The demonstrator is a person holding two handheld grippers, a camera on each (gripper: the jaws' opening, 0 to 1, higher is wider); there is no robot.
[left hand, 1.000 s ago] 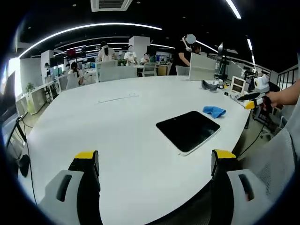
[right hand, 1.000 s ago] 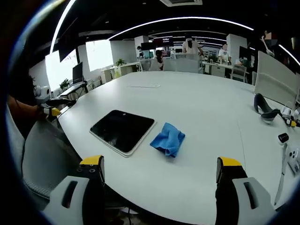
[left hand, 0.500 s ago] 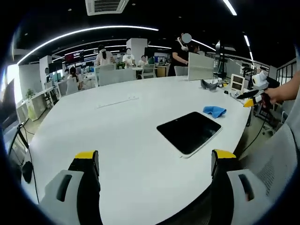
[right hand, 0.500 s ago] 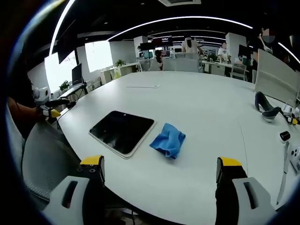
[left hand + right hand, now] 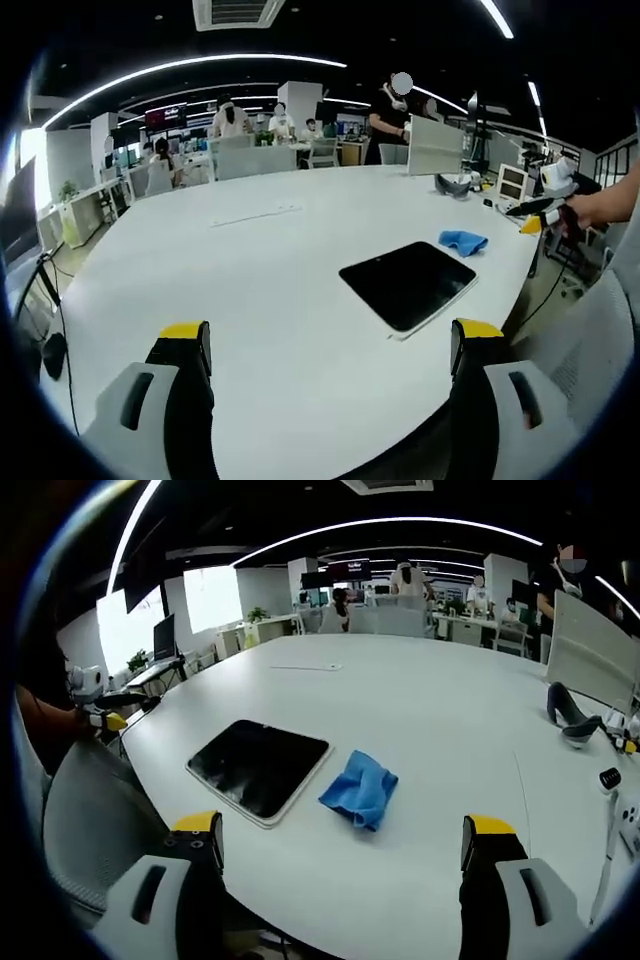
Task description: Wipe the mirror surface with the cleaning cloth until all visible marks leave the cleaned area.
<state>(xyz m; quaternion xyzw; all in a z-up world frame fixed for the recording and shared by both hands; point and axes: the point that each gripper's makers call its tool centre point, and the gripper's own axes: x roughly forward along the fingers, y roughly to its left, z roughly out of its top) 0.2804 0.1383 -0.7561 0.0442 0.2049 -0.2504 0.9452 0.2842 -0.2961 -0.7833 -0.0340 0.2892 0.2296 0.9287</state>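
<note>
Wiping is not yet begun: both the left gripper [image 5: 330,345] and right gripper [image 5: 345,840] are spread and empty, so the right must next pinch the blue cloth [image 5: 360,789] at frame centre, beside the dark mirror [image 5: 258,768].

One mirror [image 5: 260,769], one blue cleaning cloth [image 5: 361,791], one white table [image 5: 430,720], two grippers, left [image 5: 325,345] and right [image 5: 340,838], were counted.
</note>
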